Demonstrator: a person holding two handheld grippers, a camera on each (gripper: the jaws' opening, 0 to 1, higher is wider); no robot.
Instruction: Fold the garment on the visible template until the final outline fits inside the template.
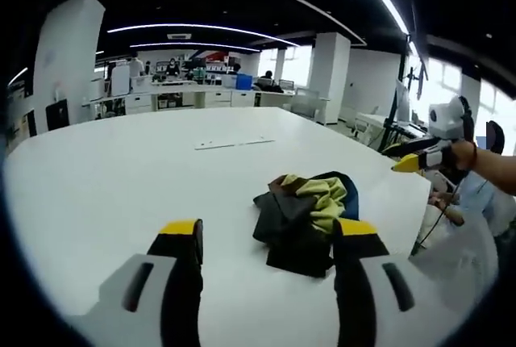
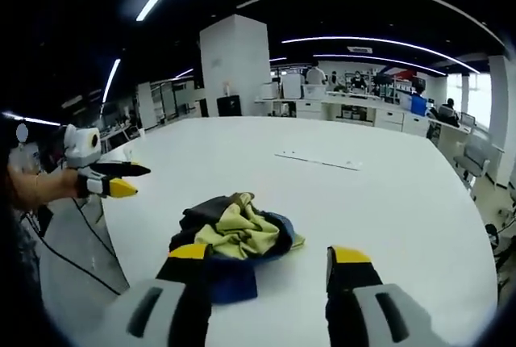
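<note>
Both yellow-tipped tools, left and right, hang released and empty over the crumpled dark, yellow-green and blue cloth garment heaped near the white desk edge; soft, light and floppy, it looks best pinched at loose outer edges.

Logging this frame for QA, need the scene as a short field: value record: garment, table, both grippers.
garment: crumpled multicolour heap, dark, yellow-green and blue cloth, not folded
surface: white table
marks on table: thin pale strips beyond the garment; whether they are the template, cannot tell
left gripper: jaws open, empty, short of the garment
right gripper: jaws open, empty, garment just ahead
background: open office with desks
</note>
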